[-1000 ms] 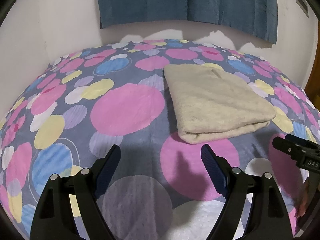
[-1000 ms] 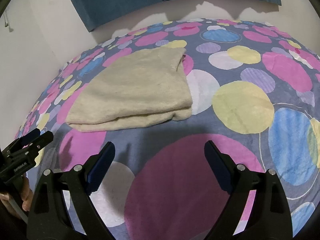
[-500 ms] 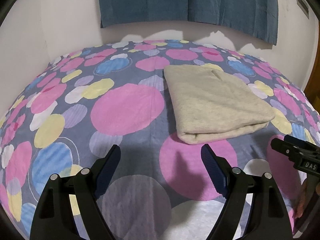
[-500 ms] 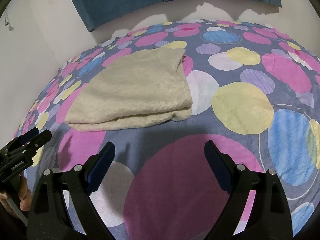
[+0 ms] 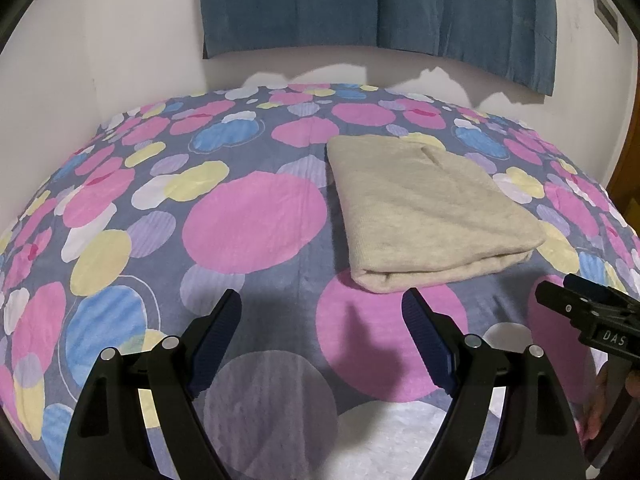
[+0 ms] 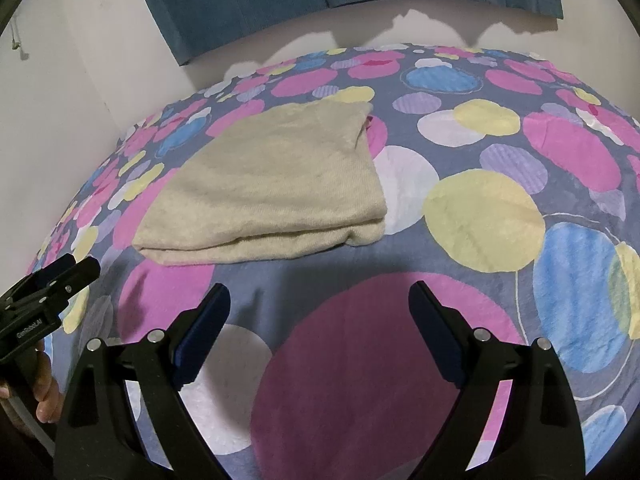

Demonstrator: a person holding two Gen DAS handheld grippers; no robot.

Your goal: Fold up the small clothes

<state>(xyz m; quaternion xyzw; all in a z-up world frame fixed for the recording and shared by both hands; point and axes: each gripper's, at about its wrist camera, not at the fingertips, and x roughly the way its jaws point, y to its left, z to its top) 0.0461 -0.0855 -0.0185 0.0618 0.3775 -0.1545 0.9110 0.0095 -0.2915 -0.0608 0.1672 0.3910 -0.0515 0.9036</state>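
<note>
A beige knit garment (image 5: 424, 208) lies folded into a flat rectangle on the bed, its thick folded edge facing me. In the right wrist view the same garment (image 6: 276, 184) sits up and to the left. My left gripper (image 5: 322, 312) hangs open just short of the garment's near left corner, nothing between its blue pads. My right gripper (image 6: 318, 306) is open too, below the garment's near right corner and apart from it. Each gripper shows at the edge of the other's view, held by a hand (image 6: 44, 384).
The bed cover (image 5: 248, 216) is grey-blue with pink, yellow, blue and white circles and stretches wide on both sides. White walls (image 5: 132, 40) close in behind and at the left. A dark blue curtain (image 5: 360, 4) hangs above the bed's far edge.
</note>
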